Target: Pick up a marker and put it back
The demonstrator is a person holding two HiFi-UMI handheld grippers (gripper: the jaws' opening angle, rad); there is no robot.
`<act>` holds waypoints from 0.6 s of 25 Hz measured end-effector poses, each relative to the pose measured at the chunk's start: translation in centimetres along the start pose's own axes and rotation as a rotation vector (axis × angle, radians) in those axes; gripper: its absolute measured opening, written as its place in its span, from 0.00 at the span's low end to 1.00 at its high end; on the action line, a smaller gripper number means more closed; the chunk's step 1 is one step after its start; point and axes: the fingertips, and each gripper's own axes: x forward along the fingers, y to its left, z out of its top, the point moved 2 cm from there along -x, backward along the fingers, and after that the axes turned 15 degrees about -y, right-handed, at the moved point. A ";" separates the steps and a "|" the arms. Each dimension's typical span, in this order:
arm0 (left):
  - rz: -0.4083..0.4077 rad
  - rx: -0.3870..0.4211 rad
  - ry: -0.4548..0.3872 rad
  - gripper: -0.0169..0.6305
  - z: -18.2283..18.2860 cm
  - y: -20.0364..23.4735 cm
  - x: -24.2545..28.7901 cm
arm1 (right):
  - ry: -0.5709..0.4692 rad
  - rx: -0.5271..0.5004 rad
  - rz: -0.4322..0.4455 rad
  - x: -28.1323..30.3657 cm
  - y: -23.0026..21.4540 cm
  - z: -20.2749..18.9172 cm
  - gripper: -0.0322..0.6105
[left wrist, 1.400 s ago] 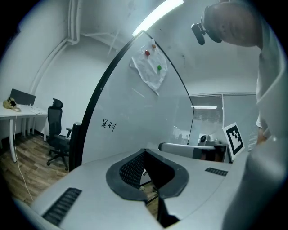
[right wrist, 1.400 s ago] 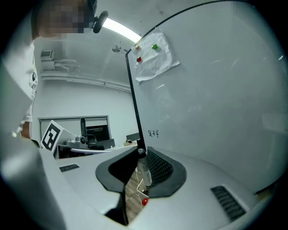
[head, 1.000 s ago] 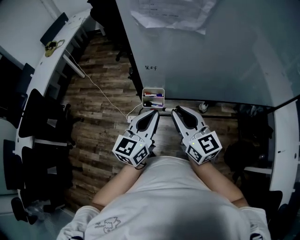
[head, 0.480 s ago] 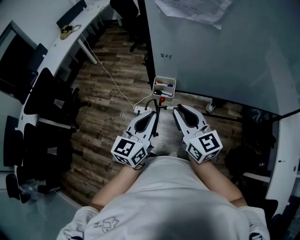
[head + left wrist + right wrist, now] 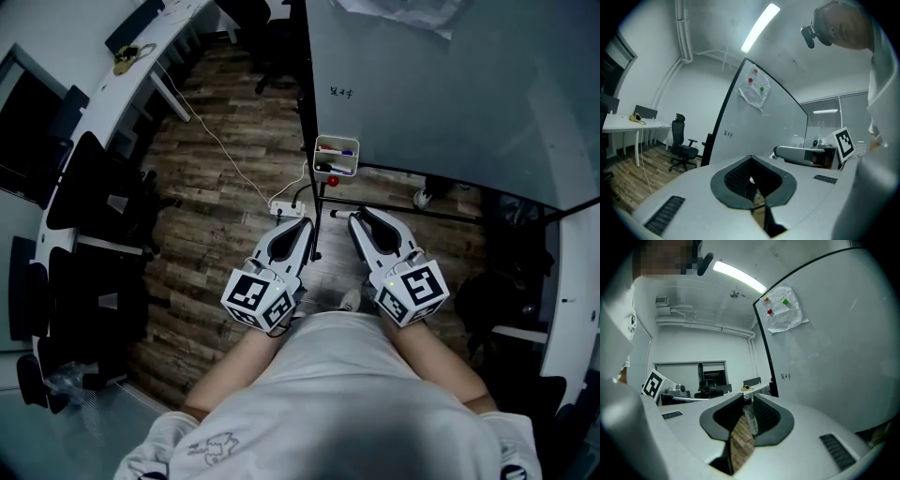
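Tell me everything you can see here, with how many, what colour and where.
whiteboard: one, pale grey, upright ahead
paper sheet: one, white, high on the whiteboard
marker tray: one, white, at whiteboard's lower edge
power strip: one, white, on wooden floor
office chairs: several, black, left side
desk: one, white, far left
marker: one, white, held in right claw
left claw: one, white, shut, empty
right claw: one, white, shut on marker

The marker [image 5: 750, 416] looks white; floor [image 5: 216, 187] brown wood-grain.

Nothing can be read for certain. The whiteboard [image 5: 422, 84] bears a short handwritten scribble [image 5: 339, 91] near its left edge, too small to decipher.
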 end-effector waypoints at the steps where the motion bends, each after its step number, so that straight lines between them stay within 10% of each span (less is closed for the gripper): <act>1: -0.007 -0.001 0.002 0.03 0.2 0.0 -0.4 | -0.002 -0.011 -0.003 -0.1 0.5 0.0 0.17; 15: -0.114 -0.002 0.007 0.03 3.2 1.0 -7.1 | -0.037 -0.055 -0.093 -1.3 8.7 -0.1 0.17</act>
